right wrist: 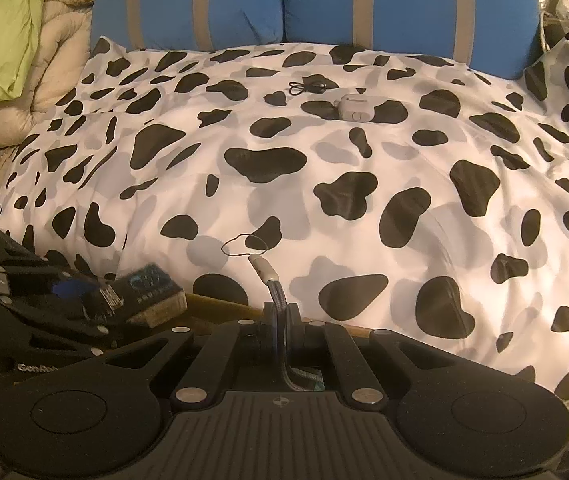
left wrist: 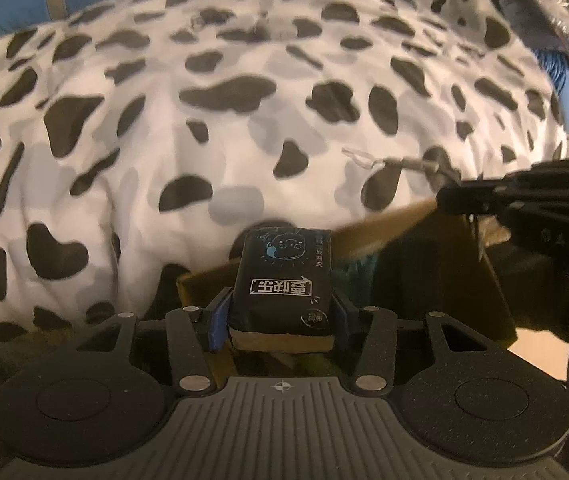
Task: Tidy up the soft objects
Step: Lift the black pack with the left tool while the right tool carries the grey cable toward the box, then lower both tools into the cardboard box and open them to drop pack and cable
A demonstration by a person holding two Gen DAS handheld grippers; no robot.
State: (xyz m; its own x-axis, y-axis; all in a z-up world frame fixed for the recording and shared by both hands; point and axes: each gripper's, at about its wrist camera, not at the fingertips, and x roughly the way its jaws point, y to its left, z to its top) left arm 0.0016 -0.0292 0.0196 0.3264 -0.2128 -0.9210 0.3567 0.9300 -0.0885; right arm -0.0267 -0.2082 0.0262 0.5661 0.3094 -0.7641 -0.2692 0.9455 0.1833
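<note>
cow-print duvet (right wrist: 324, 184), blue striped pillows (right wrist: 244, 0) behind

Both wrist cameras look steeply down, from near its front edge, at the shared black-and-white cow-spotted duvet (left wrist: 244, 128) (right wrist: 324, 184).

A bed under a cow-spotted duvet (right wrist: 324, 184), blue grey-striped cushions (right wrist: 244, 4) along its far edge, perhaps crumpled bedding (right wrist: 24, 52) at the left corner; dim warm light.
</note>
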